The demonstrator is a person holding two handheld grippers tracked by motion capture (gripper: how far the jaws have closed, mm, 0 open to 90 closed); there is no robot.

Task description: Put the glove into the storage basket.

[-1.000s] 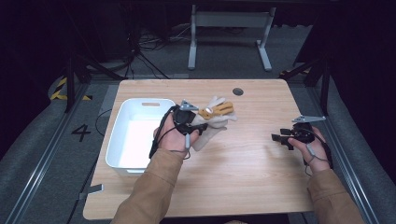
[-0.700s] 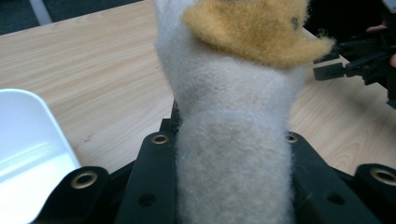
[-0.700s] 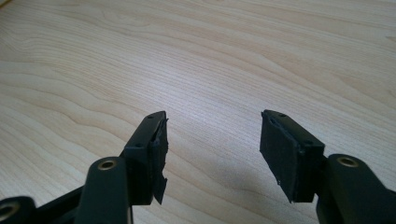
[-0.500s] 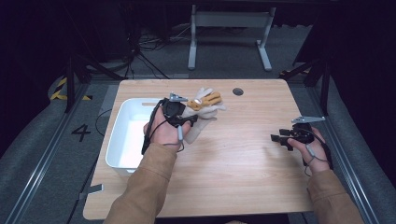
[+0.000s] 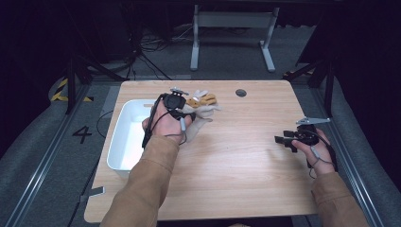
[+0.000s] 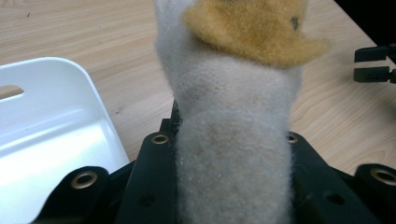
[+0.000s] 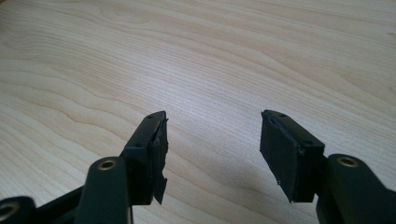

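Worktop (image 5: 227,175): light wood grain, round grommet hole (image 5: 241,92) near the far edge. It stands on grey carpet with a painted "4" (image 5: 82,134) at the left; dark room beyond, with the legs of a grey metal stand (image 5: 231,35) and loose cables on the floor.

White bin (image 5: 124,137) sits on the worktop's left part, long side toward the person.

Left hand (image 5: 166,124): forearm in a tan sleeve comes in from the bottom edge and angles up to the bin's right rim. Left gripper (image 5: 182,109) points toward the far right. In the left gripper view its jaws are clamped on the plush toy (image 6: 233,140), a grey-white body with a tan-orange part at the far end. In the high view the toy (image 5: 202,105) sticks out beyond the gripper, just right of the bin and over bare wood; whether it touches the surface I cannot tell.

Right hand (image 5: 318,147): near the worktop's right edge, well apart from the toy. Right gripper (image 5: 280,140) points left, low over the wood. Jaws spread, nothing between them, in the right gripper view (image 7: 212,140).
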